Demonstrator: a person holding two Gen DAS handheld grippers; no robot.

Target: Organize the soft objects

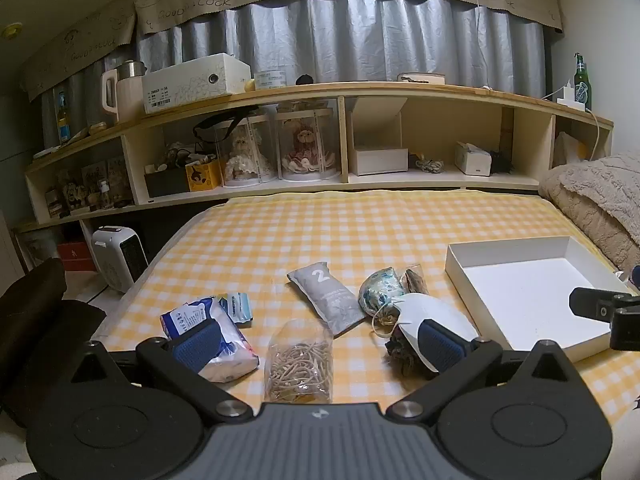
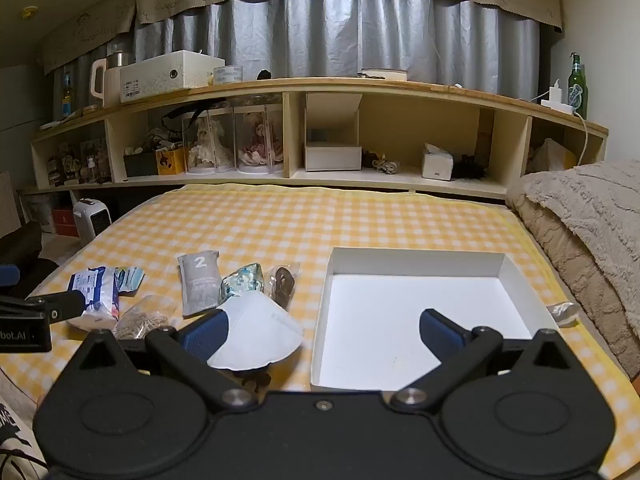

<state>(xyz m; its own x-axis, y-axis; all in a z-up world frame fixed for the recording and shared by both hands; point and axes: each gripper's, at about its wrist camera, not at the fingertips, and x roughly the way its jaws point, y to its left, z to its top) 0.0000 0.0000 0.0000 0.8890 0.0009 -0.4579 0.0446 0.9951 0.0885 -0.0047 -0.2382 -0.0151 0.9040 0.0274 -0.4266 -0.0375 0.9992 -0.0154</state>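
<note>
Soft items lie on the yellow checked bed: a tissue pack (image 1: 216, 332), a clear bag of tan strings (image 1: 300, 364), a grey pouch marked 2 (image 1: 332, 300), a floral pouch (image 1: 380, 288), a white face mask (image 1: 436, 316) and a small clear bag with something brown (image 2: 282, 280). The white tray (image 2: 420, 308) stands empty to their right. My left gripper (image 1: 320, 344) hovers open over the string bag, holding nothing. My right gripper (image 2: 324, 332) is open above the tray's left wall, its left finger over the mask (image 2: 256, 332).
A beige blanket (image 2: 592, 232) is piled at the bed's right edge. A wooden shelf (image 1: 360, 140) with dolls and boxes runs behind the bed. A white heater (image 1: 116, 256) stands on the floor at left. A crumpled wrapper (image 2: 564, 312) lies right of the tray.
</note>
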